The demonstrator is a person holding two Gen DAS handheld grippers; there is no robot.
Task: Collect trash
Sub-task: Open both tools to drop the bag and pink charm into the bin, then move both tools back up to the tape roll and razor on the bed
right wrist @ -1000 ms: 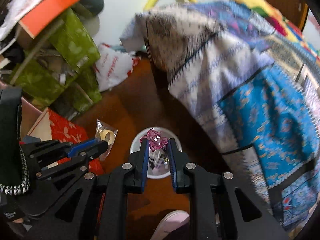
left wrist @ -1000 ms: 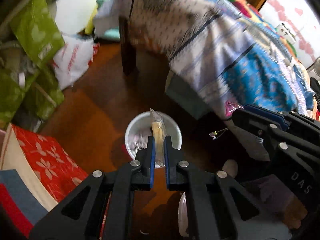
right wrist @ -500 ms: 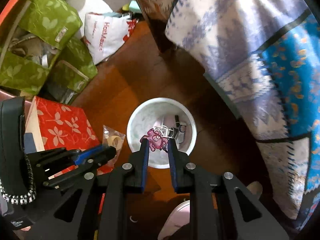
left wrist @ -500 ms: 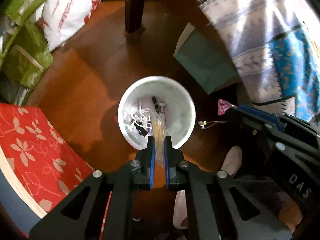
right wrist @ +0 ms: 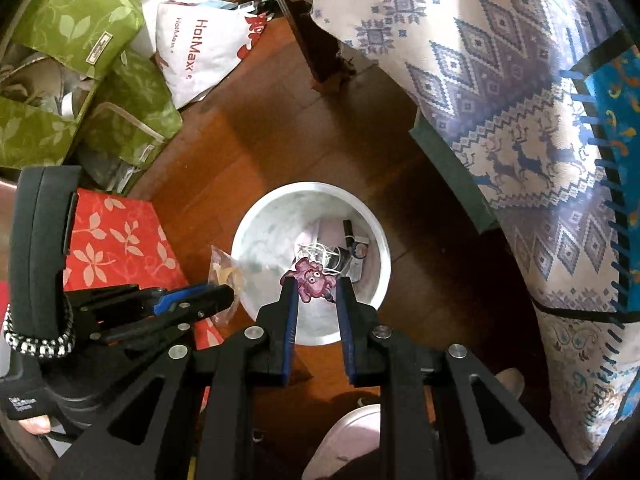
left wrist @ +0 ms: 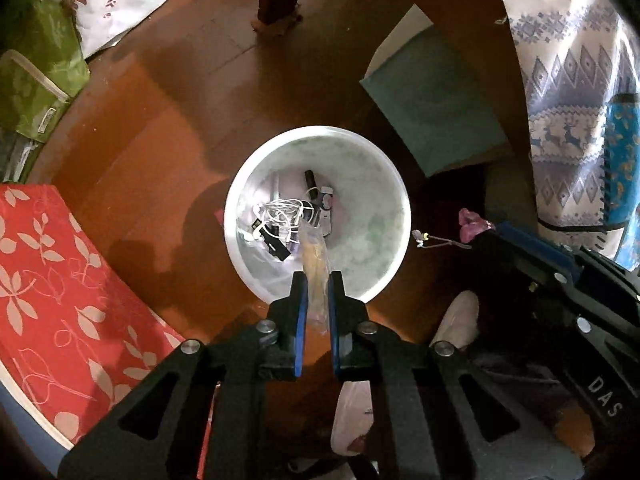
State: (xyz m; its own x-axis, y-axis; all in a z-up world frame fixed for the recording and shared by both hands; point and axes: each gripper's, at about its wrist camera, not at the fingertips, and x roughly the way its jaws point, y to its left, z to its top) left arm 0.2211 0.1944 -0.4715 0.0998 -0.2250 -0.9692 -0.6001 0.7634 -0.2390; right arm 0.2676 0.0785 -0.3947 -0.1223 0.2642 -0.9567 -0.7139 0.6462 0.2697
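Right, the patterned blanket (right wrist: 500, 92) draped over the furniture took up the whole right side, and one wooden floor (left wrist: 168, 92) ran underneath everything. Three green leaf-print bags (right wrist: 80, 12) were piled at top left, with one white shopping bag (right wrist: 200, 48) beside them and one red leaf-print box (left wrist: 60, 272) near my left side. One teal flat box (left wrist: 436, 116) lay just beyond the bin. One white bin (left wrist: 394, 184) stood on the floor directly below both tongs, with tangled white cables and a few small dark bits at its bottom. My left gripper (left wrist: 317, 280) was clenched on one clear wrapper (left wrist: 314, 256) with something tan inside it, which stuck out past the tips over the bin's near rim. My right gripper (right wrist: 317, 282) was grasping one purple octopus charm (right wrist: 310, 278) between its tips, also over the bin's opening near its front edge. So that made two pieces of trash, one in each pair of tongs, both above the bin and neither lying inside it.
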